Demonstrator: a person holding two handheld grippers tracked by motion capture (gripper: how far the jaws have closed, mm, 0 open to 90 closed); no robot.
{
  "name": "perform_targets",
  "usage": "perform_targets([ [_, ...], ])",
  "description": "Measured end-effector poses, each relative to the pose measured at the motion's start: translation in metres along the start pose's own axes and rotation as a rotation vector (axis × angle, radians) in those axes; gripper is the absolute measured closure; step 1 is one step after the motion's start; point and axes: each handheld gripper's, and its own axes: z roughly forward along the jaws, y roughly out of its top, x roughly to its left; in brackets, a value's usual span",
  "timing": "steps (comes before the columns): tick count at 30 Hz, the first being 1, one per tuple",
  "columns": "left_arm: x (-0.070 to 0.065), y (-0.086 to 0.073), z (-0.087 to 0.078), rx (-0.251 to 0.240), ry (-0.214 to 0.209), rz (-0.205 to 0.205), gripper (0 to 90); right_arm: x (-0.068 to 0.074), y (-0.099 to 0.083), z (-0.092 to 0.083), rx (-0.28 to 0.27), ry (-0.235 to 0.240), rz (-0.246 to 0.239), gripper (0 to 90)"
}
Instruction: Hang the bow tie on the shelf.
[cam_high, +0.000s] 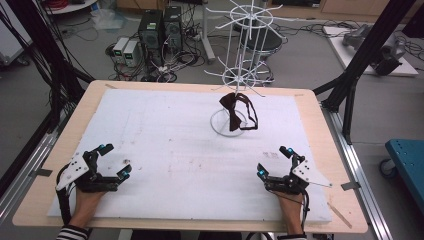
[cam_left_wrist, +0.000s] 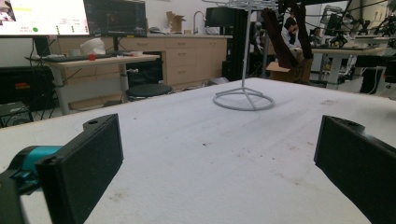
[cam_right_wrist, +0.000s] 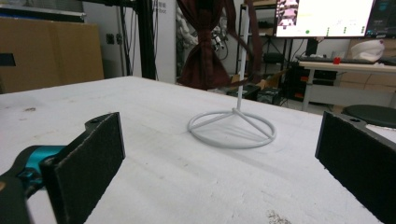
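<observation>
I log: bench (cam_high: 320, 150), wooden edge with a white foam mat (cam_high: 165, 145) on top; two computer towers (cam_high: 160, 27) on the floor beyond; blue cart (cam_high: 407, 155) at right; lit monitors (cam_left_wrist: 74, 16) on a far desk.

- Wide bare stretch of white mat (cam_high: 165, 140) ahead of both grippers, nothing lying on it.
- Wire rack (cam_high: 245, 60) stands mid-far, its ring base (cam_high: 216, 126) and hanging dark bow tie (cam_high: 235, 111) blocking that spot.

The table (cam_high: 310, 107) is viewed from above, facing forward and down. The white stand (cam_left_wrist: 243, 100) beyond the fingers is shared by both low, near-surface gripper views.
</observation>
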Motion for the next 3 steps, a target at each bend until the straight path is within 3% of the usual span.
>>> perform_targets([
  [3,0.0002,-0.0001,-0.0004,-0.002,0.000,0.002,1.7,0.0019,-0.0002,-0.0002,0.005,-0.006,-0.005,0.7],
])
